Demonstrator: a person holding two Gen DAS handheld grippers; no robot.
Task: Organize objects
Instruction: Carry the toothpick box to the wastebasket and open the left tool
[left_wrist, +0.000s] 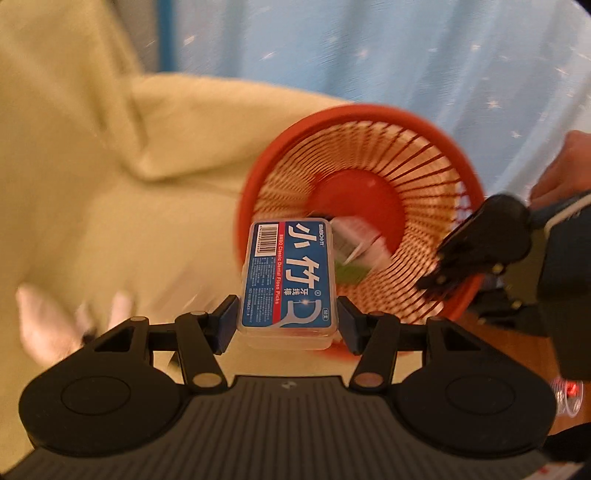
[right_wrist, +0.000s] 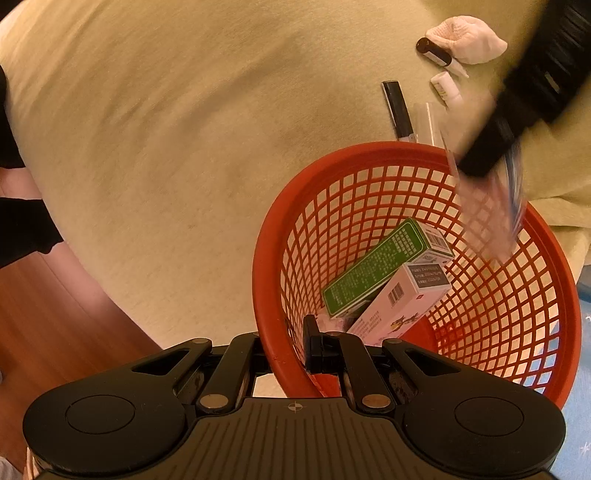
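Blur smears the left wrist view, so the pale shapes at its lower left cannot be made out, and the boxes inside the red basket (left_wrist: 364, 155) show there only as white and green streaks. The left claw (left_wrist: 287, 320) grips a clear floss-pick box (left_wrist: 290, 275) by its two long sides, held up in front of the basket's near rim. At that view's right edge the right claw (left_wrist: 448, 271) sits at the basket's rim, a hand (left_wrist: 561, 170) behind it partly cut off. In the right wrist view the right claw (right_wrist: 320, 349) has its fingers pressed together on the basket's (right_wrist: 369, 151) near wall. Inside lie a green box (right_wrist: 384, 266) and a pink box (right_wrist: 400, 301), the green leaning across the pink. Above the far rim the floss-pick box (right_wrist: 487, 206) is a transparent blur. Beyond, on the beige cloth (right_wrist: 184, 147), lie a black pen (right_wrist: 397, 107), a white tube (right_wrist: 445, 86), a brown bottle (right_wrist: 432, 51) and a white glove (right_wrist: 467, 38).
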